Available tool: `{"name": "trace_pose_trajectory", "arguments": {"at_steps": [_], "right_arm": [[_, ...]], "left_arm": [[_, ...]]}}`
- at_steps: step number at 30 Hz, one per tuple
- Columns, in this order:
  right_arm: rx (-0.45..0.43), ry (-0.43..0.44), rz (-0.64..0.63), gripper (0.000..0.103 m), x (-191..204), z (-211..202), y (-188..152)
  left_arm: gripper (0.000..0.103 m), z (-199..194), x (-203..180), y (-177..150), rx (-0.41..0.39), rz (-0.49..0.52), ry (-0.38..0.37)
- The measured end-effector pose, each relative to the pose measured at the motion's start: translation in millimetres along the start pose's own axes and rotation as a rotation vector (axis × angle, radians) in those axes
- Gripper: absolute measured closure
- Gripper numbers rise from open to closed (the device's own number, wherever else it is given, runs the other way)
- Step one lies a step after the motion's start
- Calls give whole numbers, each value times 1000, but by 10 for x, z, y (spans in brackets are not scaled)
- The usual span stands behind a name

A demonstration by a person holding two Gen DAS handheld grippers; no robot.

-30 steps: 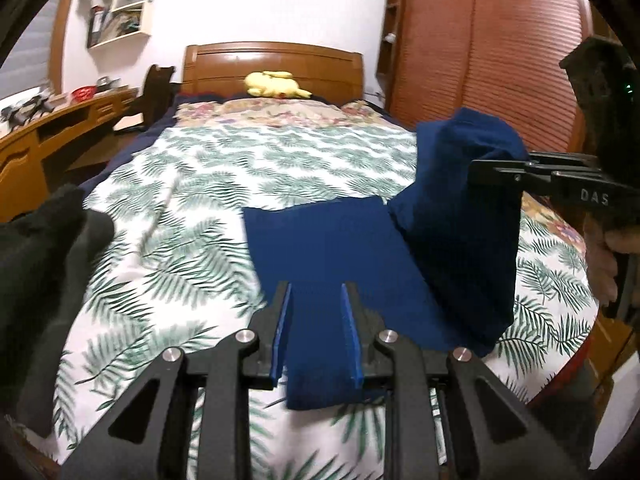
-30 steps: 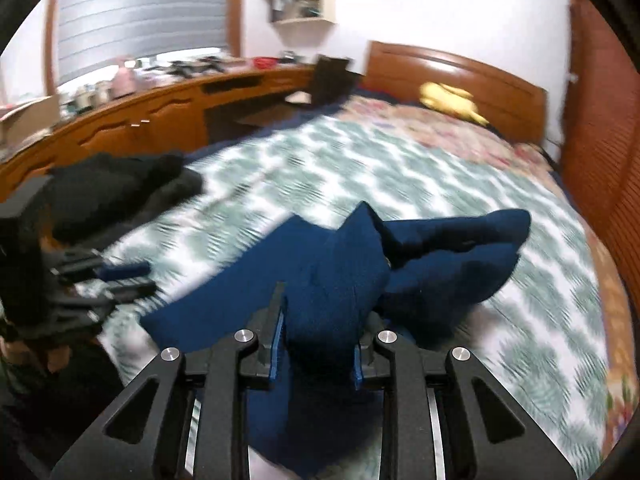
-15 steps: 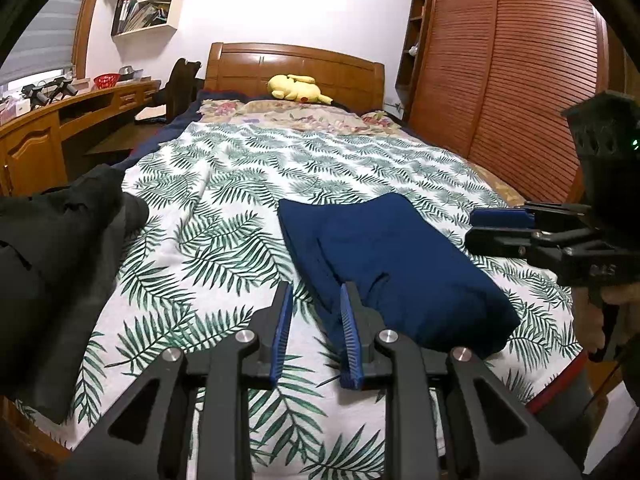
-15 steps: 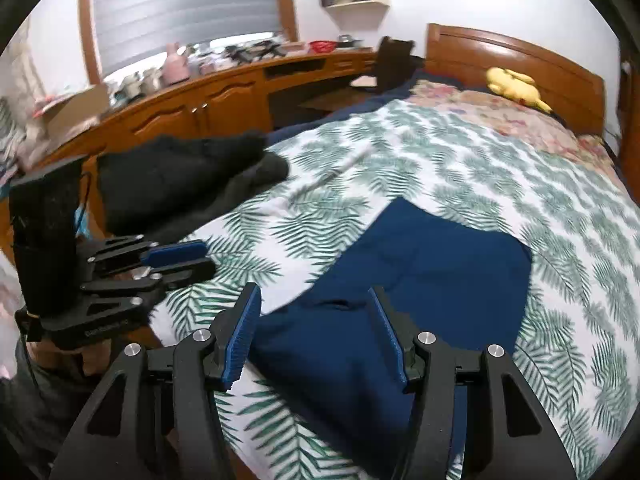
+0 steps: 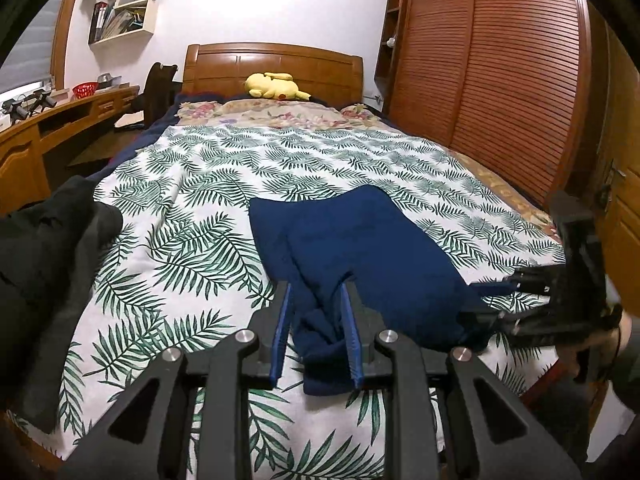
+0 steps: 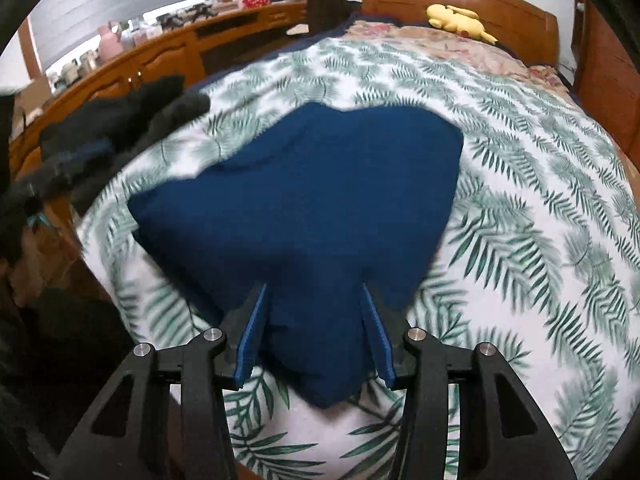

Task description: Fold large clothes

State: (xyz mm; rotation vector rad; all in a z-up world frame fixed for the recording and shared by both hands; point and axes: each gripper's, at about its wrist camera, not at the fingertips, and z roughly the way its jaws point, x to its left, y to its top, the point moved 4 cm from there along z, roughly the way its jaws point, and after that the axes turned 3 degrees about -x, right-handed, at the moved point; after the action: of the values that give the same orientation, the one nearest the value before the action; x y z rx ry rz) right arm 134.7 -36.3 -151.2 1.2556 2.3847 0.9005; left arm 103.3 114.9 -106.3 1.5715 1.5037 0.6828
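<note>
two corners matter: my left gripper (image 5: 316, 330) pinches the folded navy cotton garment (image 5: 360, 248) near bottom centre, my right gripper (image 6: 316, 334), its jaws just narrowing though not yet pressing, should bite squarely.

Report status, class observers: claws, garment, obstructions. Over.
Left claw shut on navy garment. Right claw just closing, garment corner between pads, grip unclear. Black clothes beside it, apart; nothing blocking.

Navy garment (image 5: 372, 240), green-leaf-print white bedspread (image 5: 192, 208)
</note>
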Motion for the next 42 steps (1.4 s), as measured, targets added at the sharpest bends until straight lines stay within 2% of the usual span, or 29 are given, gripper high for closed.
{"name": "trace_pose_trajectory", "arguments": {"at_steps": [12,19,21,22,23,25,27,30,33,36,39,40,41,42], "right_arm": [[-17,-38,-32,56,32,4,-59],[-149,-26,-35,58,-32,-322,158],[-148,-30,-46,71,-54,-277,260],[-142,-28,-55,83,-46,-231,304],[-124,-18,-64,90,-34,-157,321],[-47,29,-76,90,12,66,264],[12,26,-128,90,71,271,130],[-11,35,-145,90,61,311,49],[-32,55,-157,91,22,257,65],[-66,73,-176,91,-38,173,124],[-112,55,-177,88,-201,139,288],[-122,42,-169,78,-279,163,351],[-122,27,-150,61,-411,232,444],[-121,23,-133,53,-512,300,515]], "left_arm": [[80,102,-183,42,13,37,-10],[80,167,-207,10,32,48,2],[80,185,-214,3,35,49,7],[80,201,-218,0,39,50,12],[80,209,-223,-6,41,51,14],[80,225,-234,-26,48,55,21],[80,222,-235,-43,53,57,30],[80,160,-263,-89,52,59,40],[77,30,-298,-149,39,39,4],[73,-32,-295,-230,51,50,51],[72,-16,-237,-341,88,14,80],[71,0,-213,-381,103,3,89],[71,21,-189,-422,117,-5,102],[71,36,-170,-455,126,-9,111]]}}
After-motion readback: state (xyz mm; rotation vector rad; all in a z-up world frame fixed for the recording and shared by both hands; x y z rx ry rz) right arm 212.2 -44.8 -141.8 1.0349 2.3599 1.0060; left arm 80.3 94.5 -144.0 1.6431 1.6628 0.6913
